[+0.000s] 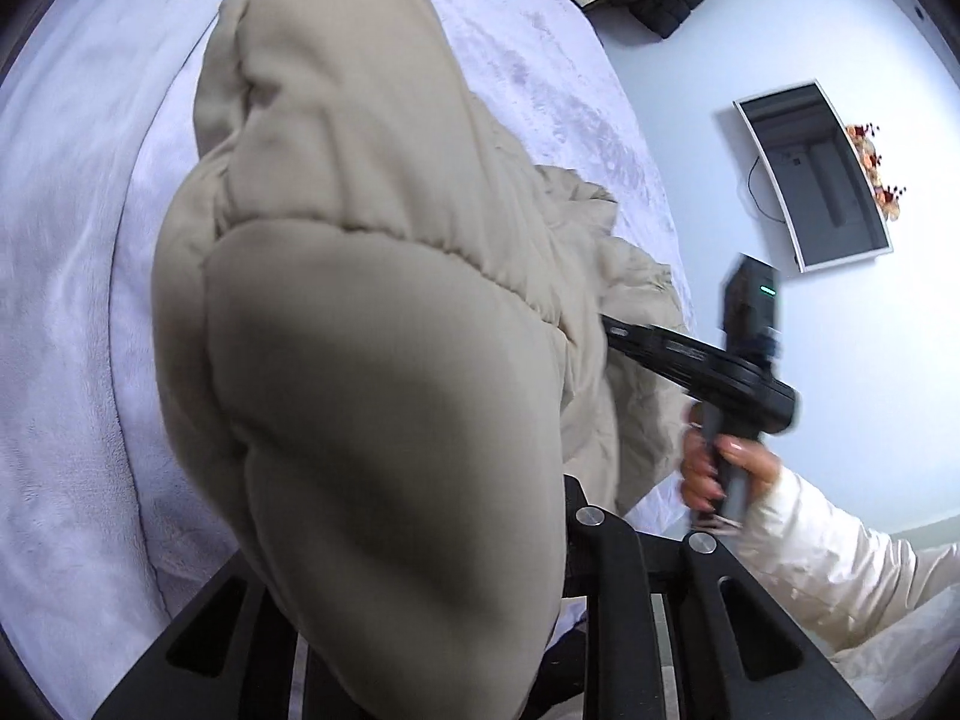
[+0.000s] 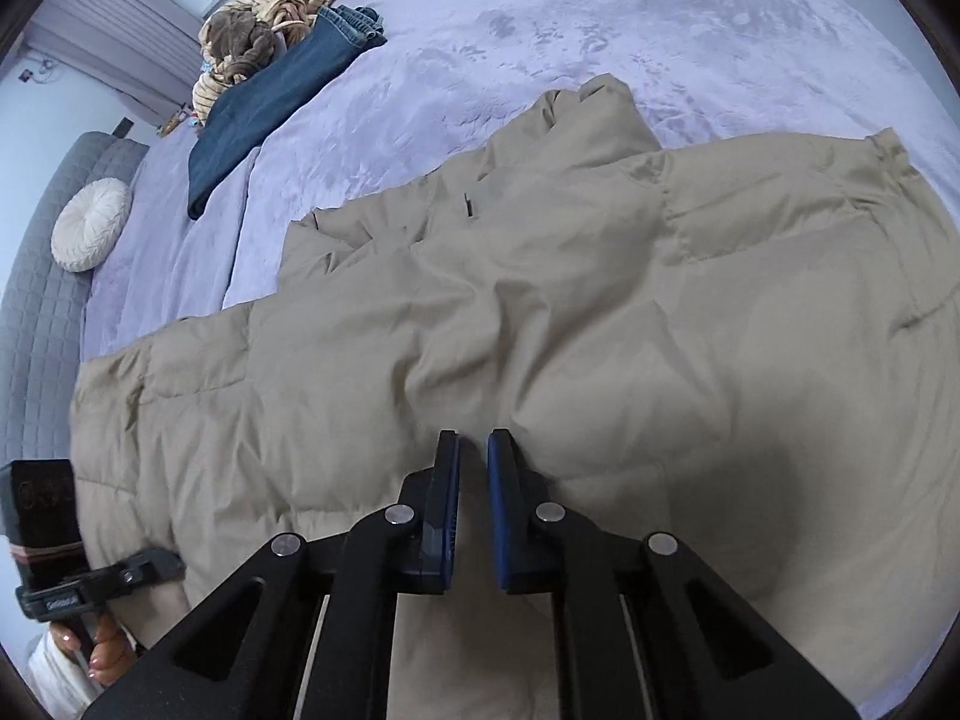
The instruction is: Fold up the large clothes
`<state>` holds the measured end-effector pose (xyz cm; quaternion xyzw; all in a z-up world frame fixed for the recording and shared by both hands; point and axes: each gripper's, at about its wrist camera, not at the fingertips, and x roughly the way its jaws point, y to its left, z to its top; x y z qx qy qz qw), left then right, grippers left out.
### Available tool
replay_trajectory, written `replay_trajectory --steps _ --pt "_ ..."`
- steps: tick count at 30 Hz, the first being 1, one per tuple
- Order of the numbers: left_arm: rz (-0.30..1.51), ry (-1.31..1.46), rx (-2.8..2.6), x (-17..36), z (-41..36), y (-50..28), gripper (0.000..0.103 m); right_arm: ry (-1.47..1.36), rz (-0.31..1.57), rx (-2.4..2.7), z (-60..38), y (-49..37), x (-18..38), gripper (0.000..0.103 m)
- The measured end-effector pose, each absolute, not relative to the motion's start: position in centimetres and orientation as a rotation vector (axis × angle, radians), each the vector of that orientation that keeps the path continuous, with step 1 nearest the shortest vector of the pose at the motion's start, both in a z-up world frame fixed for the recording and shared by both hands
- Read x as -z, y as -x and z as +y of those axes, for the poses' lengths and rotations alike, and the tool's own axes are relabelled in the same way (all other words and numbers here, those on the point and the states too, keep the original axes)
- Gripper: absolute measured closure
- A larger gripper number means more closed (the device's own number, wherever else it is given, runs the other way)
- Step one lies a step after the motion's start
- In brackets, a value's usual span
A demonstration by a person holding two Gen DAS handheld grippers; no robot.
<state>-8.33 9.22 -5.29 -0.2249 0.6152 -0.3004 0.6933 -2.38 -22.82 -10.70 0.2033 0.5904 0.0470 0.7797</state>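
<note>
The left gripper [image 1: 480, 630] was clamped on the puffy, soft coat [image 2: 540, 330]; the right gripper [image 2: 474, 450] was nearly closed, seemingly pinching a fold near the bed's [image 2: 540, 30] edge.

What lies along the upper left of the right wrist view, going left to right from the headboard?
Grey headboard → round white cushion → folded blue jeans → beige puffer coat.

Cool, bluish, even daylight in both views; no harsh glare. Strong fisheye curve, dark vignette at corners. Left wrist view: beige padded coat [image 1: 372, 312] fills centre, close and soft, its lower part shadowed; hand [image 1: 720, 468] at lower right smeared by motion blur. Right wrist view: sharper, soft shadow on coat at lower right; bedspread [image 2: 600, 30] evenly lit.
</note>
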Motion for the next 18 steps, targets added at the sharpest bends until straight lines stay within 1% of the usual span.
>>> replay_trajectory --steps 3,5,12,15,18 --pt "1.355 0.461 0.652 2.0 6.4 8.7 0.076 -0.467 1.291 -0.121 -23.0 0.7 12.9 0.094" --pt "1.351 0.434 0.635 0.4 4.1 8.8 0.076 -0.49 1.299 -0.126 -23.4 -0.3 14.0 0.098" --pt "1.36 0.323 0.609 -3.8 -4.9 7.8 0.076 -0.59 1.335 -0.178 -25.0 -2.0 16.5 0.101" --pt "1.378 0.275 0.634 -5.1 -8.7 7.8 0.076 -0.68 1.361 -0.233 -26.4 -2.0 16.4 0.101" --pt "1.403 0.213 0.661 -5.9 -13.2 7.7 0.076 -0.705 1.345 -0.264 -28.6 -0.9 14.5 0.1"
